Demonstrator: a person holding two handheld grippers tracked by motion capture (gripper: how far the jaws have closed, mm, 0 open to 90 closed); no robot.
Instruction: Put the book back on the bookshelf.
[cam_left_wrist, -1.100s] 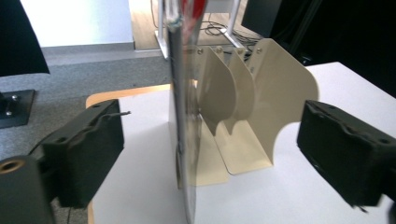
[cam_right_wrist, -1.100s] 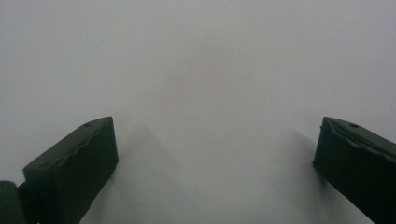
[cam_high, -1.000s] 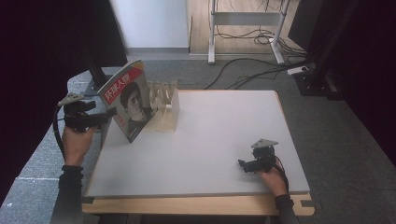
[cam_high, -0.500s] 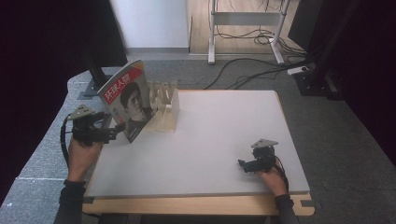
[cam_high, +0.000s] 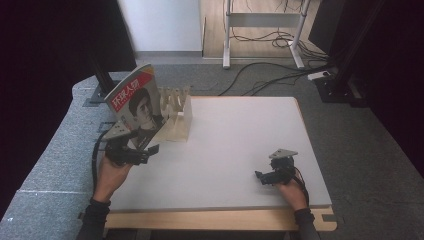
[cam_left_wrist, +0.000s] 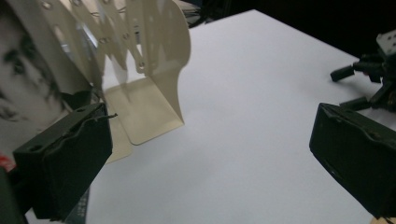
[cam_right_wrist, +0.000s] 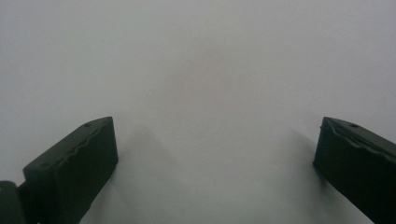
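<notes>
A magazine (cam_high: 134, 98) with a face on its cover stands tilted against the left side of a cream slotted rack (cam_high: 177, 114) at the table's far left. My left gripper (cam_high: 146, 153) sits just in front of the magazine's lower edge, open and holding nothing. In the left gripper view its jaws (cam_left_wrist: 210, 163) are spread wide, with the rack (cam_left_wrist: 149, 60) ahead and the magazine cover (cam_left_wrist: 28, 93) at the left. My right gripper (cam_high: 262, 177) rests low near the front right of the table, open. Its own view shows the open jaws (cam_right_wrist: 215, 163) over bare white table.
The white table top (cam_high: 240, 130) stretches between the two grippers. The right gripper (cam_left_wrist: 371, 77) appears far off in the left gripper view. Cables (cam_high: 270, 75) and a metal stand (cam_high: 260, 30) lie on the floor beyond the table.
My left gripper has moved from the magazine's left edge toward the person and to the right, ending by the magazine's base. The magazine still leans on the rack. The right gripper has stayed put.
</notes>
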